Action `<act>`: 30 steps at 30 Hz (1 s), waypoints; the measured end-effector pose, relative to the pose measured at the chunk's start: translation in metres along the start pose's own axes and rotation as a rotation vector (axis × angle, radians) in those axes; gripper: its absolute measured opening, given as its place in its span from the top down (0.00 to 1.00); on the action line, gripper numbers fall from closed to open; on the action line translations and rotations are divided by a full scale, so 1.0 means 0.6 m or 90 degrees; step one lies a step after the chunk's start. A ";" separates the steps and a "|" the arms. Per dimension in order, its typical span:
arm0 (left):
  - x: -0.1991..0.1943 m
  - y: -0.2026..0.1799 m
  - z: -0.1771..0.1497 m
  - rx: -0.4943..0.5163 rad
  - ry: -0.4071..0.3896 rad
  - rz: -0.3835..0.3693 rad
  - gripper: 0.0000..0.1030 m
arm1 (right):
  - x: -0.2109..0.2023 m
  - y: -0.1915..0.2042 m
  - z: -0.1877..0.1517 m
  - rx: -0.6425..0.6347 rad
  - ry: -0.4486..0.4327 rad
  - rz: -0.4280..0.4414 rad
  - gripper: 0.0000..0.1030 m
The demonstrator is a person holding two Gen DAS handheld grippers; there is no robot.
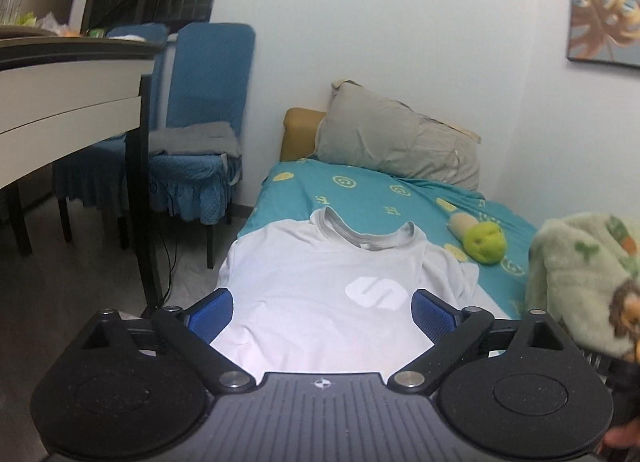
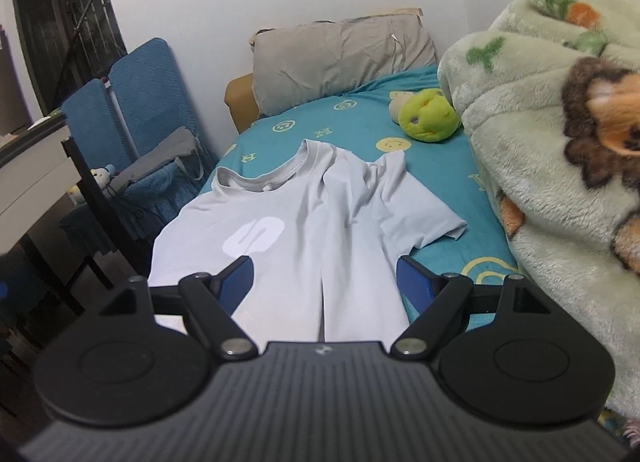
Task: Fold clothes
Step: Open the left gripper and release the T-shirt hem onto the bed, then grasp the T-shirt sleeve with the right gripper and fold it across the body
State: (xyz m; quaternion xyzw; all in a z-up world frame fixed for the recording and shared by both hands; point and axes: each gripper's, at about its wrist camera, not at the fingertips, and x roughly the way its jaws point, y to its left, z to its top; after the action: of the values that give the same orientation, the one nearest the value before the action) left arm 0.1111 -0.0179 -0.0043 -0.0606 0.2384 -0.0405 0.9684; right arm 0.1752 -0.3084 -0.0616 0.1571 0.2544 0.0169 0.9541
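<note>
A pale grey T-shirt [image 1: 316, 294] with a white S logo lies face up on the teal bed sheet [image 1: 360, 190], collar toward the pillow. In the right wrist view the T-shirt [image 2: 304, 230] shows its right sleeve spread out on the sheet and a long crease down the body. My left gripper [image 1: 322, 308] hangs open above the shirt's lower chest, blue pads wide apart, nothing between them. My right gripper [image 2: 325, 276] is open too, over the shirt's lower right half near the crease.
A grey pillow [image 1: 396, 138] leans on the wall at the bed head. A green plush toy [image 2: 428, 118] lies beside a fleece blanket [image 2: 540, 150] heaped along the right. Left of the bed stand blue-covered chairs [image 1: 204, 122] and a white table [image 1: 68, 90].
</note>
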 end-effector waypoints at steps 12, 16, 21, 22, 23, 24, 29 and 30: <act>0.017 0.019 -0.038 0.016 0.043 0.021 0.05 | 0.002 -0.004 -0.009 0.005 -0.008 -0.001 0.22; 0.028 0.012 -0.047 0.023 0.058 0.022 0.05 | 0.033 -0.035 -0.007 0.070 -0.009 0.013 0.22; 0.052 0.009 -0.059 0.018 0.091 0.025 0.05 | 0.102 -0.099 -0.007 0.203 0.019 0.015 0.22; 0.059 0.011 -0.062 0.006 0.101 0.020 0.05 | 0.115 -0.112 -0.009 0.227 0.022 0.012 0.21; 0.067 0.014 -0.064 -0.010 0.113 0.014 0.05 | 0.128 -0.124 -0.011 0.249 0.025 0.013 0.21; 0.077 0.018 -0.067 -0.028 0.128 0.006 0.05 | 0.141 -0.132 -0.012 0.265 0.027 0.010 0.21; 0.131 0.032 -0.087 -0.092 0.189 -0.024 0.05 | 0.204 -0.168 -0.015 0.333 0.028 -0.010 0.21; 0.141 0.034 -0.089 -0.100 0.193 -0.026 0.05 | 0.216 -0.172 -0.014 0.338 0.021 -0.011 0.21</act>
State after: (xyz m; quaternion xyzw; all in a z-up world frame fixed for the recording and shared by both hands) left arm 0.1622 -0.0118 -0.0927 -0.1342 0.3826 -0.0497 0.9128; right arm 0.2789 -0.3891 -0.1628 0.3992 0.2666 -0.0561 0.8754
